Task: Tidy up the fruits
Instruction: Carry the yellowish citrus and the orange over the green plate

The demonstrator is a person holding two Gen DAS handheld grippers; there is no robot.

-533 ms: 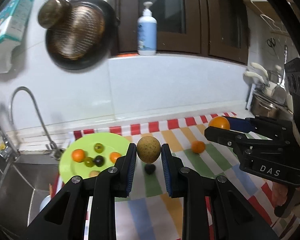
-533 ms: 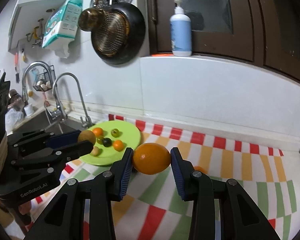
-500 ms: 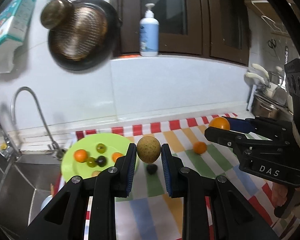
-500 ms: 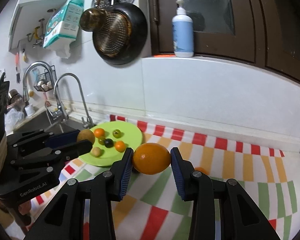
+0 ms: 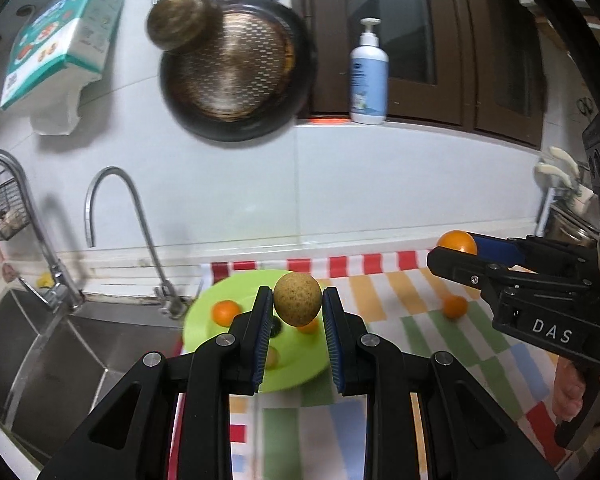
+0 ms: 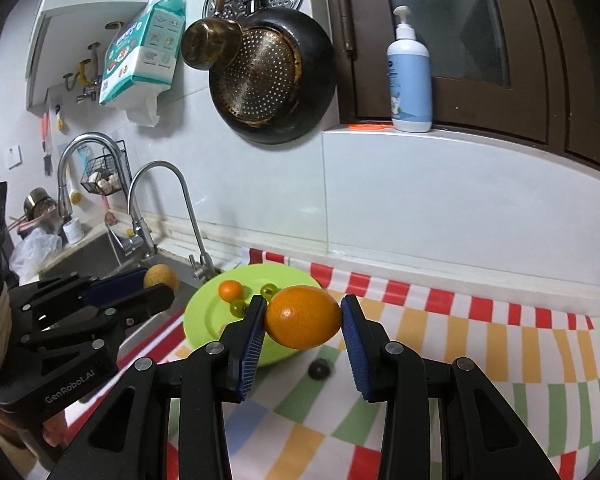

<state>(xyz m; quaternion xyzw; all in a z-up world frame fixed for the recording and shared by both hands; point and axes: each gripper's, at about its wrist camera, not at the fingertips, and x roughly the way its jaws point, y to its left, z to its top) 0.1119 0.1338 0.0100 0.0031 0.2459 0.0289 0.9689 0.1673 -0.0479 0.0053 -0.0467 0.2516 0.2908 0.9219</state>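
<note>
While the left gripper (image 5: 298, 312) clamped a speckled brown fruit (image 5: 298, 299) and the right gripper (image 6: 303, 322) clamped an orange (image 6: 302, 317), both hung above a checked cloth (image 6: 480, 344) where a green plate (image 6: 204, 316) of small fruits lay beside a steel sink (image 5: 60, 344).

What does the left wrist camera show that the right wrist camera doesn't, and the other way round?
Only the left wrist view shows the small orange lying loose on the checked cloth. Only the right wrist view shows the dark fruit on the cloth beside the plate. Both show the green plate, the left gripper shut on the brown fruit, and the right gripper shut on the large orange.
</note>
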